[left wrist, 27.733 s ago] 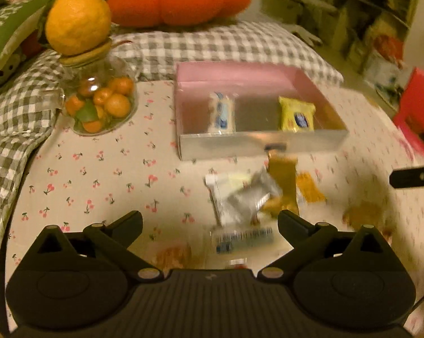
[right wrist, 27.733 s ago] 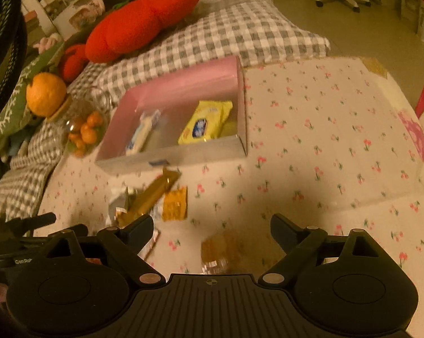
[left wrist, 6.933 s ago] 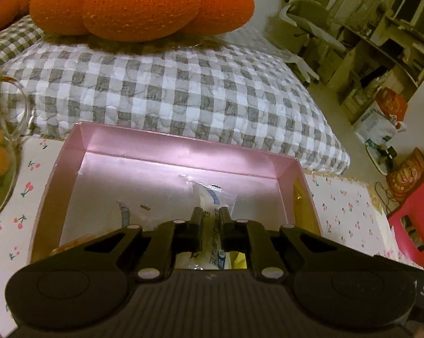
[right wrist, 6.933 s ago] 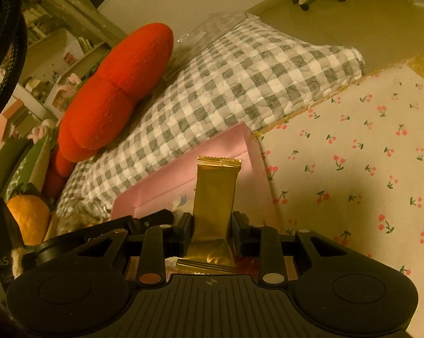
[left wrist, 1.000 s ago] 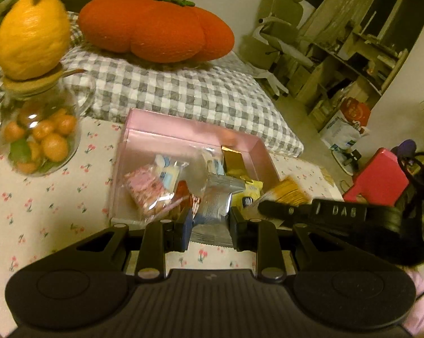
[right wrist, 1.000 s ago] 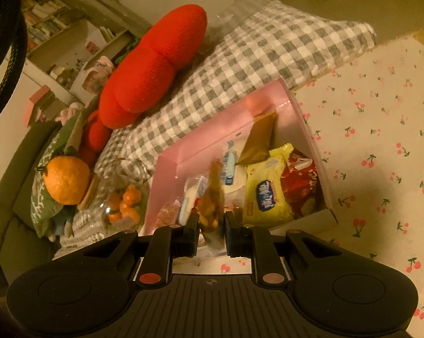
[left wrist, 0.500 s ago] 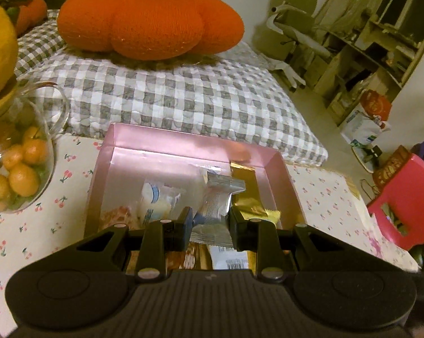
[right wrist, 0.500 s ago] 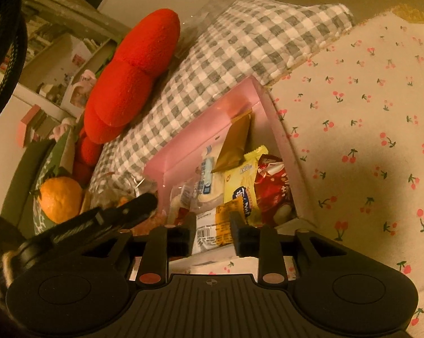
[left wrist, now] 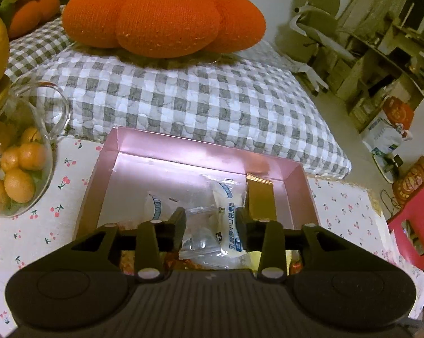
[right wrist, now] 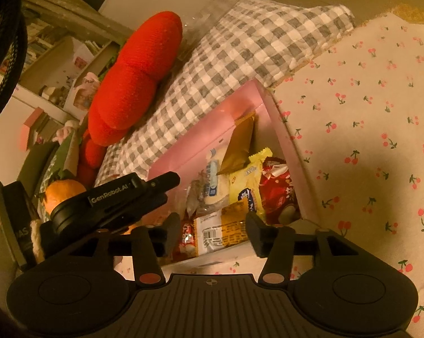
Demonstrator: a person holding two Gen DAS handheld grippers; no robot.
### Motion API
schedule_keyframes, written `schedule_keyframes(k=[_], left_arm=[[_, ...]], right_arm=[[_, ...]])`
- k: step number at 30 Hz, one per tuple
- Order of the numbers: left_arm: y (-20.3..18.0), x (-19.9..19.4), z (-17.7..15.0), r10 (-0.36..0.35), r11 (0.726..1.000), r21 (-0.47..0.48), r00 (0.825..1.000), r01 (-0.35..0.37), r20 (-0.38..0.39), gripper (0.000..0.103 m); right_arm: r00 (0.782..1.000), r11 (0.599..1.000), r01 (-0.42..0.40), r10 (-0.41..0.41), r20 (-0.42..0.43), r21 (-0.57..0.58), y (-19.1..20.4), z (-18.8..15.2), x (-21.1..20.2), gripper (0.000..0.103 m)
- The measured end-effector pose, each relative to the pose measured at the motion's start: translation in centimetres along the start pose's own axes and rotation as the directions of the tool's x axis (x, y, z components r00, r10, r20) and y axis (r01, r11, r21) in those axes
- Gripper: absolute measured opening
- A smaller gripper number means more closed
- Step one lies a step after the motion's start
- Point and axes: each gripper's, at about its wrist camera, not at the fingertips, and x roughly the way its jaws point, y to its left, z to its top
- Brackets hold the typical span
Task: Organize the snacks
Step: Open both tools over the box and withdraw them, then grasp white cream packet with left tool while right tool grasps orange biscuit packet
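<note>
1. We are holding the left gripper [left wrist: 210, 219] over the near half of the pink box [left wrist: 200, 152], its jaws standing apart with nothing pinched between them; a clear packet [left wrist: 202, 233] is lying loose below the gap.
2. We are holding the right gripper [right wrist: 213, 228] at the box's near wall, jaws likewise apart and empty.
3. The snacks are lying inside the box: a white bun [right wrist: 213, 180] near the middle, a gold packet [right wrist: 238, 146] leaning toward the far right corner, a yellow packet [right wrist: 247, 188] and a red packet [right wrist: 279, 188] along the right wall, and an orange wafer pack [right wrist: 226, 229] against the near wall.
4. We are judging these as light, crinkly and slippery, with crushable contents, so we would be pinching a sealed flat edge, gently.
</note>
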Motion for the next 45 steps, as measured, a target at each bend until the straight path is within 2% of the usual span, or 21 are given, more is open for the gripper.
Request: schedule_keyframes(k=[2,6,8,12,16,19,25,29,33,40,45], left_arm=[[-0.1,-0.5,-0.1,0.007,1.0,0.012,1.0,-0.007,0.009,0.043],[0.4,-1.8,-0.4,0.001,1.0,0.012,1.0,-0.001,0.014,0.045],[0.6,-2.3,-0.6,-0.004,1.0,0.011,1.0,0.003,0.019,0.055],[0.9,-3.7,-1.3,-0.01,1.0,0.026,1.0,0.009,0.028,0.056],[1.4,-5.0,-2.0,-0.009,0.999,0.05,0.999,0.008,0.032,0.057],[1.6,-6.1,-2.5,-0.002,0.997,0.072,0.999,-0.001,0.04,0.067],[2.5,-8.1,-4.2,0.007,0.994,0.106,0.999,-0.012,0.047,0.073],[3.1,-8.9,-5.4,0.032,0.994,0.101,0.999,-0.037,0.042,0.083],[3.6,-9.5,-7.0,0.089,0.989,0.115,0.995,-0.092,0.036,0.09],[4.4,-9.3,-9.0,0.156,0.985,0.076,0.988,-0.156,-0.006,0.101],[4.4,-8.8,-10.1,0.196,0.979,0.052,0.98,-0.195,-0.018,0.101]], right_arm=[[1.0,1.0,-0.003,0.003,-0.004,0.001,0.0,0.0,0.0,0.056],[1.0,1.0,-0.005,0.005,-0.01,0.004,0.2,-0.2,-0.2,0.056],[1.0,1.0,-0.006,0.006,-0.008,-0.007,0.5,-0.3,-0.5,0.058],[1.0,0.998,0.005,-0.005,0.003,-0.07,2.0,-0.7,-1.3,0.066],[1.0,0.994,0.005,-0.006,-0.002,-0.112,3.0,-1.3,-1.8,0.067],[1.0,0.99,0.006,-0.007,-0.01,-0.14,3.7,-1.9,-2.2,0.067],[0.999,0.975,0.03,-0.033,-0.011,-0.219,4.9,-3.2,-2.9,0.073],[0.997,0.962,0.063,-0.07,-0.017,-0.267,5.4,-4.0,-3.2,0.074],[0.994,0.942,0.099,-0.109,-0.014,-0.321,5.8,-5.1,-3.7,0.081],[0.985,0.904,0.154,-0.172,-0.011,-0.399,5.9,-6.5,-3.9,0.083],[0.972,0.874,0.207,-0.233,-0.006,-0.439,5.3,-7.2,-3.5,0.083]])
